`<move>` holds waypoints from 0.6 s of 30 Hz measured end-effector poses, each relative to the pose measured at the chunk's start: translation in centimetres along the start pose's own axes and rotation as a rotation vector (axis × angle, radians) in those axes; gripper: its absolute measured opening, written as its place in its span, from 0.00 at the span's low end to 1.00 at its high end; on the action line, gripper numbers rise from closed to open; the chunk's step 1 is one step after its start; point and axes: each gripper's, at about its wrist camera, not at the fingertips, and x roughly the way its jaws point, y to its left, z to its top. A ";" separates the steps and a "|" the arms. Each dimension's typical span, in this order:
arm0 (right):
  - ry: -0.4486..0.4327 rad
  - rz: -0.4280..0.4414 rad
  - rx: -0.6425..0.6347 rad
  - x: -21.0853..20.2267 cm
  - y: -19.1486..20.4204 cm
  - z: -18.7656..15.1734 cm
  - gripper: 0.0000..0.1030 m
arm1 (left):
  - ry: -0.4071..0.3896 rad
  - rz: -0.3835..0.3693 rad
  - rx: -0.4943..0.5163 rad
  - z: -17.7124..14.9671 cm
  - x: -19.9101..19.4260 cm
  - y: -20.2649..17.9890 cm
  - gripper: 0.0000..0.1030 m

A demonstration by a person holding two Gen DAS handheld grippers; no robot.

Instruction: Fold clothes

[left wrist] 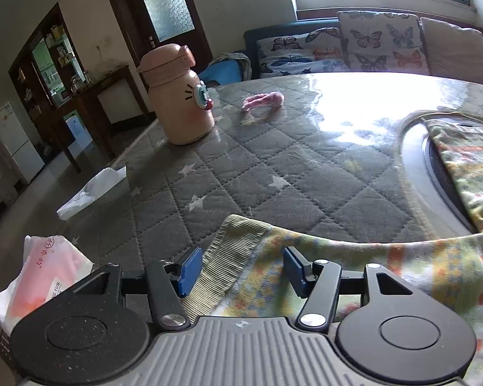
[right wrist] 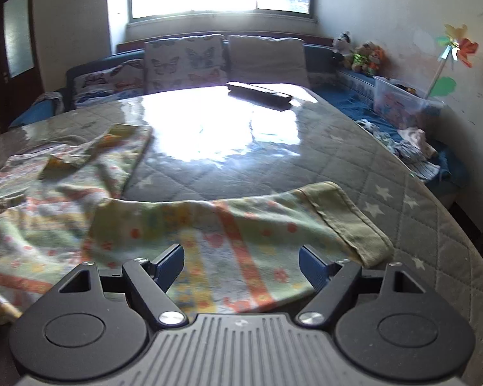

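Floral-printed, pale green cotton garment with ribbed olive cuffs [right wrist: 183, 222] lies spread and rumpled across the grey quilted, star-patterned table [left wrist: 273, 167], which looks to be covered by a clear glossy sheet. Judging from both views, the folding has barely begun: one long limb of the garment reaches toward the right gripper [right wrist: 241, 265], ending in a ribbed cuff [right wrist: 354, 225], while another limb lies bunched farther back on the left with its cuff turned over. No neat crease or stacked layer is visible anywhere.

Seen from the left wrist, a second ribbed cuff [left wrist: 231, 251] sits just beneath the left gripper [left wrist: 241, 271], whose blue-padded jaws stand spread apart on either side of the cloth without pinching it. The right gripper's jaws are likewise spread, poised above the printed fabric and gripping nothing.

What remains, I judge, is nearly everything: flattening the wrinkles, bringing the limbs together, then doubling the piece over.

Off to the side stand a peach-pink cartoon-faced flask [left wrist: 177, 96], a pink fuzzy hair tie [left wrist: 264, 100] and a pink tissue packet [left wrist: 48, 276], all well clear of the garment.
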 end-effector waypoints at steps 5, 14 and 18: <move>0.002 0.129 -0.087 -1.2 3.5 0.5 0.77 | -0.022 -0.098 0.029 -0.6 -2.5 -1.8 0.62; 0.022 0.416 -0.311 -3.7 12.4 0.0 0.69 | -0.072 -0.312 0.111 -1.1 -7.2 -6.8 0.67; 0.040 0.513 -0.407 -4.6 15.7 -0.9 0.60 | -0.080 -0.382 0.155 -1.5 -8.2 -9.5 0.67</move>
